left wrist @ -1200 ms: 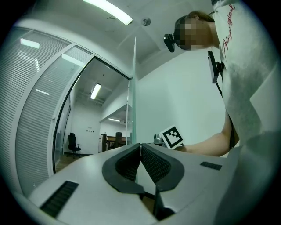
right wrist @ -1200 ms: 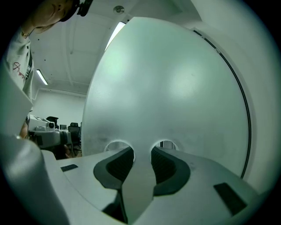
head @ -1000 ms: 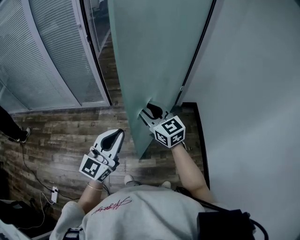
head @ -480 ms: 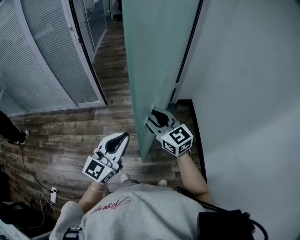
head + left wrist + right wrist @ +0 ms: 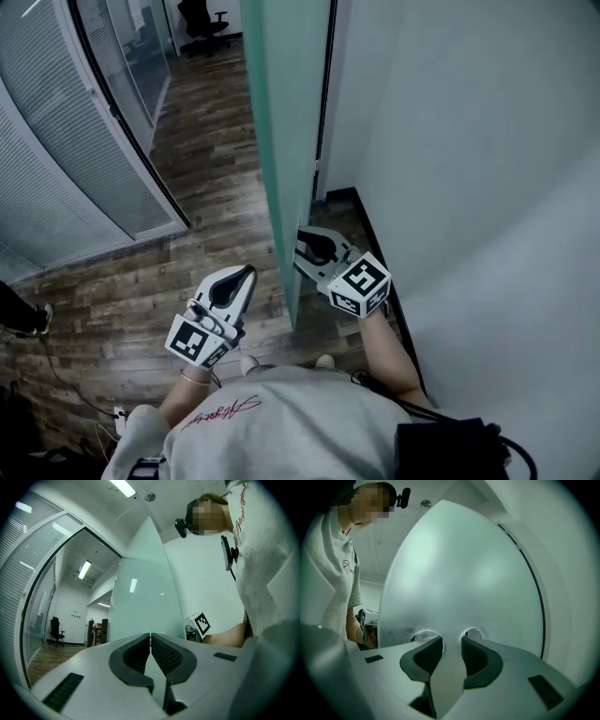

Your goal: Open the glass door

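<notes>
The frosted glass door (image 5: 286, 112) stands swung far open, edge-on to me and close to the white wall. My right gripper (image 5: 309, 246) is on the wall side of it, pointing at its face. In the right gripper view the gripper (image 5: 452, 644) has its jaw tips at two round holes in the door (image 5: 459, 573). The strip of glass between the holes sits between the pads, which hug it. My left gripper (image 5: 239, 277) hangs on the other side of the door, apart from it. Its jaws (image 5: 150, 637) are shut with nothing between them.
A white wall (image 5: 487, 187) runs close along the right, with a black baseboard (image 5: 375, 234). A glass partition with blinds (image 5: 56, 141) lines the left. Wood floor (image 5: 216, 150) leads ahead to an office chair (image 5: 199, 17). A person's shoe (image 5: 23, 314) shows at far left.
The door has swung further open toward the wall, and my right gripper has gone with it. My left gripper moved along beside it. More corridor floor shows ahead.
</notes>
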`<state>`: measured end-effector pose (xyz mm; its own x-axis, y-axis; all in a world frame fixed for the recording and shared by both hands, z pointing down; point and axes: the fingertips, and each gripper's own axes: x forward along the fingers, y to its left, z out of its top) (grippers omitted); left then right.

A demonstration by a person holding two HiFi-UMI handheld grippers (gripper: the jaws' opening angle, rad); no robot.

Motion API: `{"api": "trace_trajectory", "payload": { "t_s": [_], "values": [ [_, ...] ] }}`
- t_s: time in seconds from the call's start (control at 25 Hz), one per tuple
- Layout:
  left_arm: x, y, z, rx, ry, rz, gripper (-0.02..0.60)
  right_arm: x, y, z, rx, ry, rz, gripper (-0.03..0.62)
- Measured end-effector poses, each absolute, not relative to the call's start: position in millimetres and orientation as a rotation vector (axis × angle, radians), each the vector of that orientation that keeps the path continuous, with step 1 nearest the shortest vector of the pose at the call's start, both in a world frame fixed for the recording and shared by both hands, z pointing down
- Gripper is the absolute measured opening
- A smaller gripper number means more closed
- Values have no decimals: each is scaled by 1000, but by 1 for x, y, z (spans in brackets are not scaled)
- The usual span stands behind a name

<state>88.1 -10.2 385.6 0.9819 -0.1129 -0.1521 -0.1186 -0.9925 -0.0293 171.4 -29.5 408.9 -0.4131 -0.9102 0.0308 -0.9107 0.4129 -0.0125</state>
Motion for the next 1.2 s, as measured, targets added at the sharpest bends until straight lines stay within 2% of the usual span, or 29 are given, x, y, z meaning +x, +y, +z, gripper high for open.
{"api": "trace_trajectory", "payload": {
  "t_s": [0.64, 1.2],
  "values": [
    [188, 44, 382, -3103, -194, 206, 25, 248, 39, 403, 1676, -2641, 19, 123],
    [225, 81, 381, -3090, -308, 173, 25, 295, 87, 399, 1556, -2766, -15, 123]
  ]
}}
